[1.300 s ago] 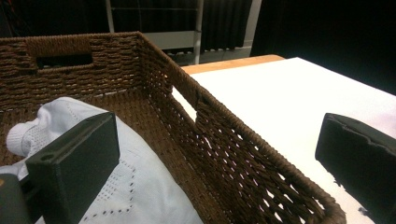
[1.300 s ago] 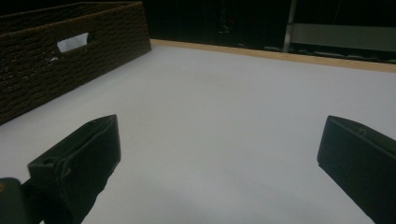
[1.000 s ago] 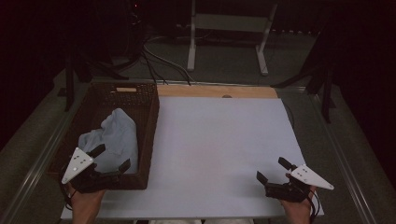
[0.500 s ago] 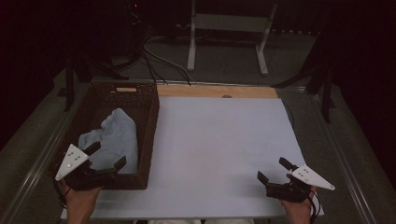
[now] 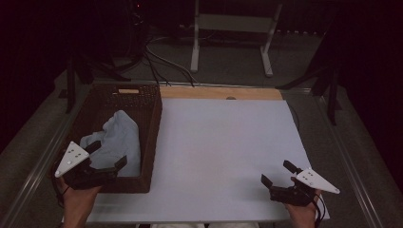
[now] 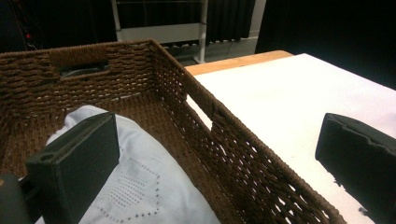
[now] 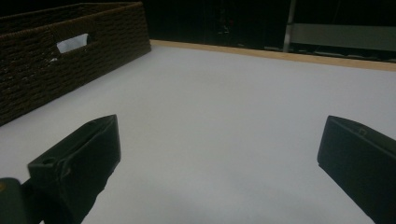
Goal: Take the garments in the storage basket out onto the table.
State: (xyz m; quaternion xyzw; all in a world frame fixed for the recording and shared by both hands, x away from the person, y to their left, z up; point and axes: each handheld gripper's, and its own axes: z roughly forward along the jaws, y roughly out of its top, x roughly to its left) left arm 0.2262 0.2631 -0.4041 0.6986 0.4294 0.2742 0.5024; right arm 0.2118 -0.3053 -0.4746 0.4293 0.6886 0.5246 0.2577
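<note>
A pale blue cloth lies crumpled in a brown wicker basket at the table's left. My left gripper hovers open over the basket's near end, just above the cloth's near edge. In the left gripper view the jaws of that gripper straddle the basket's right wall, one jaw over the cloth and the other over the white table. My right gripper is open with nothing between its fingers, low over the white tabletop near the front right; in its own view this gripper faces bare table.
Behind the white surface runs a wooden strip along the table's far edge. Beyond it, cables and a white stand sit on the dark floor. The basket's side handle hole faces the right gripper.
My left gripper has drifted slightly to the left over the basket's near end. The right gripper has barely moved.
</note>
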